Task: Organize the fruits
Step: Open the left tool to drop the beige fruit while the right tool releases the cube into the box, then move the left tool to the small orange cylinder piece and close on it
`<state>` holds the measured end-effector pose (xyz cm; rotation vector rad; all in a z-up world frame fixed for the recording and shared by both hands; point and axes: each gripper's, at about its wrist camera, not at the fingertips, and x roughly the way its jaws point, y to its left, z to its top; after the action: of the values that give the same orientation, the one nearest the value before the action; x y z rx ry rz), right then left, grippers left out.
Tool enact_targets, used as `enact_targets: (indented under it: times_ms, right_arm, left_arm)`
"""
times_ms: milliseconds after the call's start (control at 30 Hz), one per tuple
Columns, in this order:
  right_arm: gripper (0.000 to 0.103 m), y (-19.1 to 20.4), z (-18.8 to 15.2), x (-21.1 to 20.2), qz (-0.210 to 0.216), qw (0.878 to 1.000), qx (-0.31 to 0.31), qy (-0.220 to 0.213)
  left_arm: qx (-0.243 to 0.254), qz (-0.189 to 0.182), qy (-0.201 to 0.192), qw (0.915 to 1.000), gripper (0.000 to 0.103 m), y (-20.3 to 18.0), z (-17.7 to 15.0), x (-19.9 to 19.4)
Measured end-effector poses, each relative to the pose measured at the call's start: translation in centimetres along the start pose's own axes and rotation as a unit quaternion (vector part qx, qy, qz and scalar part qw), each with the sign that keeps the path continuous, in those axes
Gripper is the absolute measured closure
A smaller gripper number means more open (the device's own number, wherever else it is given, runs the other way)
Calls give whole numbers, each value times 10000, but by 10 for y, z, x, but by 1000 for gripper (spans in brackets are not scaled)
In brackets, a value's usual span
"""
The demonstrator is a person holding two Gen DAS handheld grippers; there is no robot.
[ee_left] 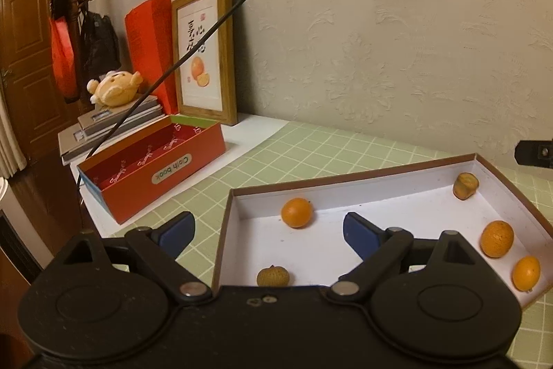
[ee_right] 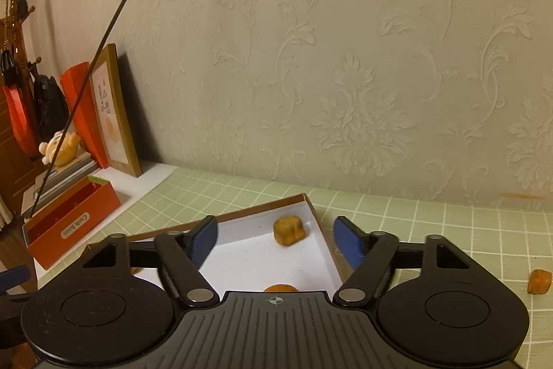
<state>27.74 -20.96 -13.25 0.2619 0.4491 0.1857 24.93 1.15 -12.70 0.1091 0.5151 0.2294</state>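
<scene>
my left gripper (ee_left: 266, 232): my fingers are spread wide and hold nothing; one finger hangs outside the tray, the other over its white floor
my right gripper (ee_right: 274, 239): wide too, and empty; it sits over the far corner of the tray
tray (ee_left: 345, 184): a flat white box with a brown rim, on the green checked mat (ee_left: 300, 147)
fruits in the tray: a round orange one (ee_left: 297, 212) near the back wall, two more orange ones (ee_left: 497, 238) along the right side, a brown rough ball (ee_left: 273, 276) close to me, a lumpy brown fruit (ee_left: 465, 185) in the far corner
fruit still out: a small orange-brown lump (ee_right: 539, 280) lies on the mat, well apart from the tray, on my right
how they will feel: I think small, light and a bit soft, so I squeeze gently; the round ones look smooth and may roll or slip
where to hold: across the fat middle, one finger on each side
red box (ee_left: 152, 175): open, off to the left, no fruit seen in it
</scene>
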Motion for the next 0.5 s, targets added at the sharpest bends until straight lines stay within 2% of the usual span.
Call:
enact_targets:
  times_ms: [67,200,500]
  right_arm:
    - [14,-2,0,-4,-8,10000,16,-51]
    - [3,-8,0,-15,-95,9998,100,-157]
    - [0,-35,5,-53,-249,9985,273,-406]
  left_arm:
    - [49,-6,-34,10000,17,-3,-1,-2]
    - [169,-45,-135,9998,17,-10,-1,-8]
    - [411,-377,-388,9977,17,-32,-2,-27]
